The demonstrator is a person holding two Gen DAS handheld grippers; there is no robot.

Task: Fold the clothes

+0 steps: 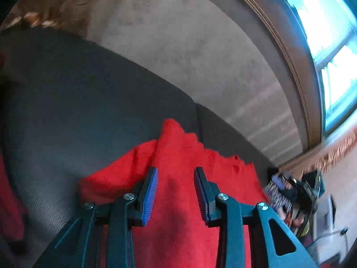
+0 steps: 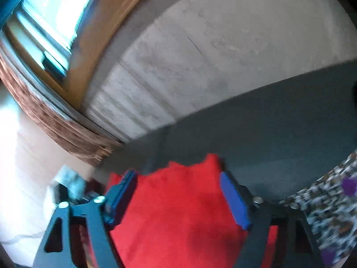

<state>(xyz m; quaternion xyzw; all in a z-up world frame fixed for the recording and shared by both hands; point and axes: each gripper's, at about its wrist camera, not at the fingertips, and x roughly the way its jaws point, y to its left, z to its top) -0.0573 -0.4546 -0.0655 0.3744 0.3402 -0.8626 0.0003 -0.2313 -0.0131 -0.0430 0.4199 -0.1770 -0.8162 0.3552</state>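
A red fleecy garment (image 1: 178, 203) lies over the dark grey sofa seat, its ragged far edge pointing at the backrest. My left gripper (image 1: 176, 170) hovers over it, open, blue pads wide apart with the cloth showing in the gap. The right wrist view shows the same red garment (image 2: 178, 212) below my right gripper (image 2: 178, 175), which is also open, fingers spread to either side of the cloth. Whether the pads touch the fabric I cannot tell. Both views are motion-blurred. The right gripper (image 1: 299, 192), held by a hand, shows at the left view's right edge.
The grey sofa (image 1: 89, 102) stands against a beige wall (image 1: 189, 44). A bright window (image 1: 334, 44) with a wooden frame lies to the right. A patterned sleeve (image 2: 323, 207) fills the right view's lower right. More red cloth (image 1: 9, 201) sits at the left edge.
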